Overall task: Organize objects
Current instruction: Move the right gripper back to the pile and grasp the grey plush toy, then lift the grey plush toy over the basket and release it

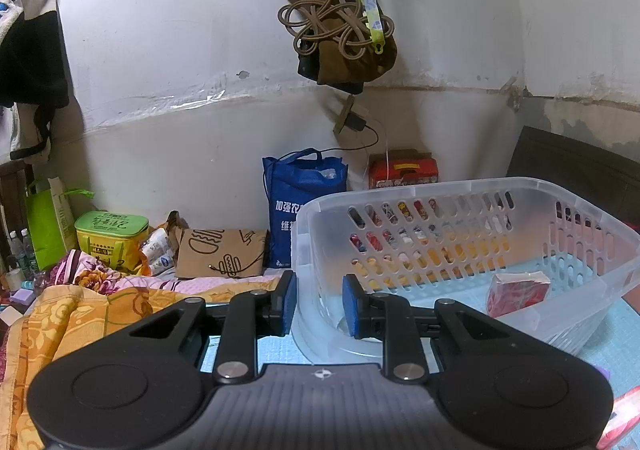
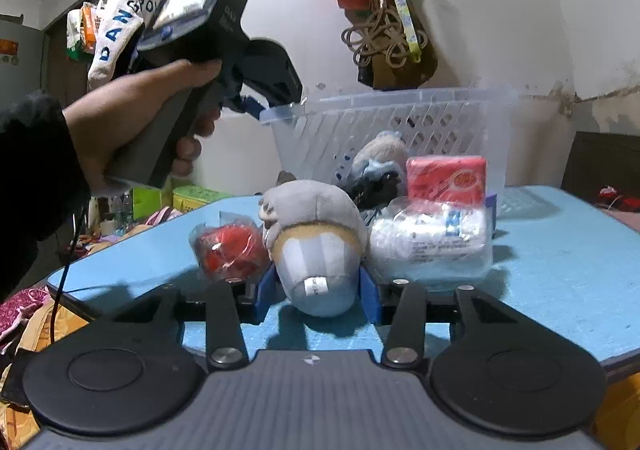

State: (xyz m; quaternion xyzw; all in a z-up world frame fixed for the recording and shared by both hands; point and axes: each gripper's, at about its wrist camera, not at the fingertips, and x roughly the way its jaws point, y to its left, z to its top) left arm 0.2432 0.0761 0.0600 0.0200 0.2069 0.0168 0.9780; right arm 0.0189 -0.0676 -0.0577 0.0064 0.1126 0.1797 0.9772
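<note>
The right gripper (image 2: 317, 292) jaws pinch the grey plush toy (image 2: 316, 246) at frame centre; squeeze low and evenly before lifting toward the clear slotted plastic basket (image 2: 472, 105); the left gripper (image 1: 319, 304), jaws gripping the basket's near wall at lower centre, should steady it.

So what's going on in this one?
A person is sorting small items on a blue table into a clear plastic basket. The left gripper is clamped on the basket's near rim. The right gripper has its pads around a grey plush toy. One red packet already lies inside the basket.
</note>
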